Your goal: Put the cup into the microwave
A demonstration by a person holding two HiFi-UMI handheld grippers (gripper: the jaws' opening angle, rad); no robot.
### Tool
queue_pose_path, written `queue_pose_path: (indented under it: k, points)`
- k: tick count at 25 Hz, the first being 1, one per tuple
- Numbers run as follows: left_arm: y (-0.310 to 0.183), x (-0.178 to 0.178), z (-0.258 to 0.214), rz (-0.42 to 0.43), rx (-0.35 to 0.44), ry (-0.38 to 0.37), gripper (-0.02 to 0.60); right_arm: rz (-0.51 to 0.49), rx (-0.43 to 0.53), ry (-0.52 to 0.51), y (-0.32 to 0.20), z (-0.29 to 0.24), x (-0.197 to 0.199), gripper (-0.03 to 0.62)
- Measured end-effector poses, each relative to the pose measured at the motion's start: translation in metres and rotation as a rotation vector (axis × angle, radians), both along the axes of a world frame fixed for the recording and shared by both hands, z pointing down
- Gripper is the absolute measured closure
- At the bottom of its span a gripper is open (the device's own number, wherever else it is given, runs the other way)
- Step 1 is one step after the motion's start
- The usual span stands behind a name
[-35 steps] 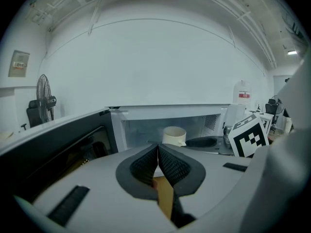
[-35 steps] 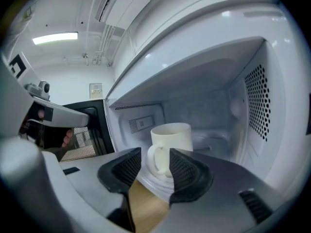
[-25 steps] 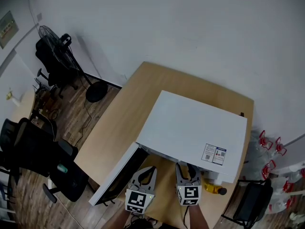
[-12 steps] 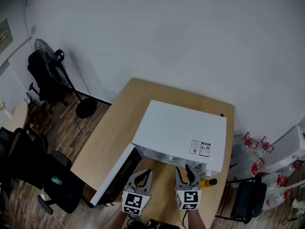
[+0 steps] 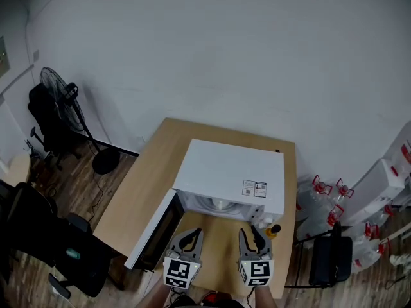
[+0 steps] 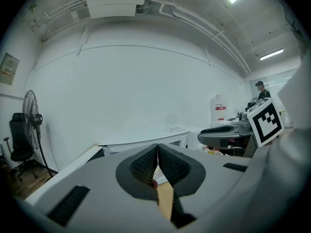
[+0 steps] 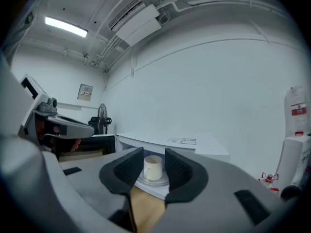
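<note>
A white cup (image 7: 152, 169) stands on the glass turntable inside the open white microwave (image 5: 228, 175). I see it in the right gripper view, beyond the jaws and apart from them. My right gripper (image 7: 153, 152) hangs in front of the oven mouth. Its jaws are closing with nothing between the pads. In the head view the right gripper (image 5: 252, 234) and left gripper (image 5: 191, 235) float side by side over the table's near edge. The left gripper (image 6: 157, 152) is shut, pads touching, holding nothing. The microwave door (image 5: 154, 230) swings open to the left.
The microwave sits on a wooden table (image 5: 151, 172) against a white wall. A small yellow object with a black cap (image 5: 272, 230) lies by the oven's right front corner. A standing fan (image 5: 54, 85) is at the left; water bottles (image 5: 321, 194) and a black chair (image 5: 324, 262) are at the right.
Both grippers have pulled back from the microwave mouth and risen. The microwave now looks smaller and farther off. The right jaws have narrowed a little.
</note>
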State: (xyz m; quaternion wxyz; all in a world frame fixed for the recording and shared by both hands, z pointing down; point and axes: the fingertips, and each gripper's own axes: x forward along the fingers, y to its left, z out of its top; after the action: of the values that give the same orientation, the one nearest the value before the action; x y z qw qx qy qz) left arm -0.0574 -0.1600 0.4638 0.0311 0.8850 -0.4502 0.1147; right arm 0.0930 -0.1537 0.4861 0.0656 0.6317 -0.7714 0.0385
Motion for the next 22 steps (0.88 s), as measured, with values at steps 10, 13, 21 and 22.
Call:
queue_pose_path:
  k: [10, 13, 21, 22]
  points:
    - [0.047, -0.006, -0.006, 0.053, 0.017, 0.006, 0.557, 0.088, 0.001, 0.02, 0.081, -0.011, 0.012, 0.521]
    - [0.061, -0.004, -0.005, 0.077, 0.008, 0.004, 0.557, 0.119, 0.003, 0.017, 0.101, -0.012, 0.016, 0.545]
    - [0.091, -0.005, -0.003, 0.101, 0.005, -0.008, 0.557, 0.165, -0.002, 0.02, 0.144, -0.01, 0.022, 0.565]
    - [0.094, -0.007, -0.002, 0.099, 0.006, -0.01, 0.557, 0.167, -0.004, 0.02, 0.147, -0.009, 0.022, 0.567]
